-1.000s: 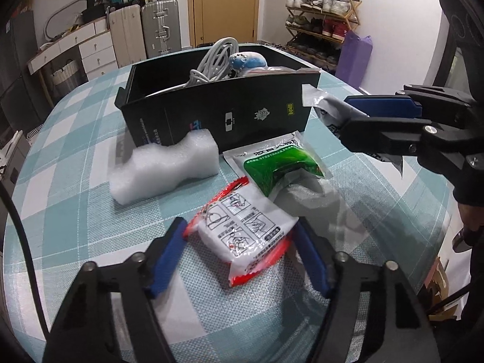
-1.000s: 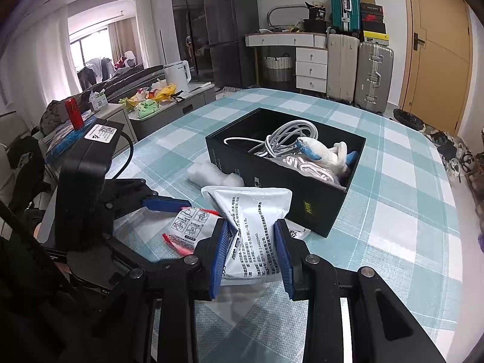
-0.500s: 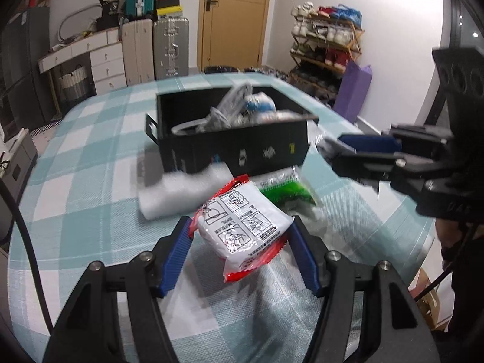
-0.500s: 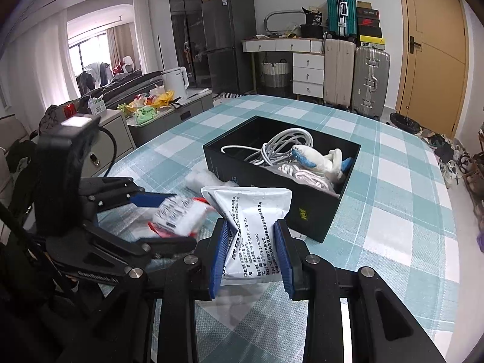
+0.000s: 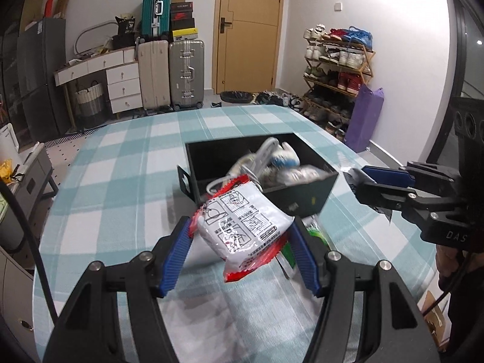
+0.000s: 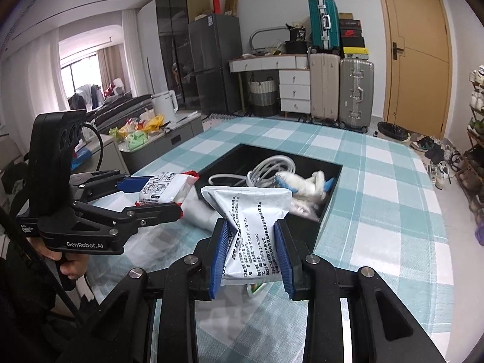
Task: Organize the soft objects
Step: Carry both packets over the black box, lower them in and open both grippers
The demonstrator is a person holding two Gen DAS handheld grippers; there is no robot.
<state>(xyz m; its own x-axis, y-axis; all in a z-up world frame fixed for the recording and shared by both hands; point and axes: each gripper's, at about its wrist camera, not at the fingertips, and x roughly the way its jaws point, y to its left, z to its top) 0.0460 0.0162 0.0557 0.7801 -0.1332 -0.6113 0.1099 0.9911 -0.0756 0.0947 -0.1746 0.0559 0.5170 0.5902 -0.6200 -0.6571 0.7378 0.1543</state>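
Observation:
My left gripper (image 5: 242, 236) is shut on a white packet with red edges (image 5: 242, 227) and holds it above the table, just in front of the black box (image 5: 302, 193). It also shows in the right wrist view (image 6: 165, 189). My right gripper (image 6: 251, 242) is shut on a silver-white sachet with printed text (image 6: 251, 230), held near the box's front edge (image 6: 320, 227). The box holds a white cable (image 6: 269, 169), a blue-and-white soft toy (image 6: 305, 184) and other soft items.
A green packet (image 5: 314, 233) lies on the checked teal tablecloth (image 5: 121, 181) in front of the box, partly hidden by the held packet. Suitcases, drawers and a shoe rack stand beyond the table.
My left gripper has risen off the table with the red-edged packet and moved toward the box. The foam piece has gone out of sight. The right gripper has kept its sachet, closer to the box.

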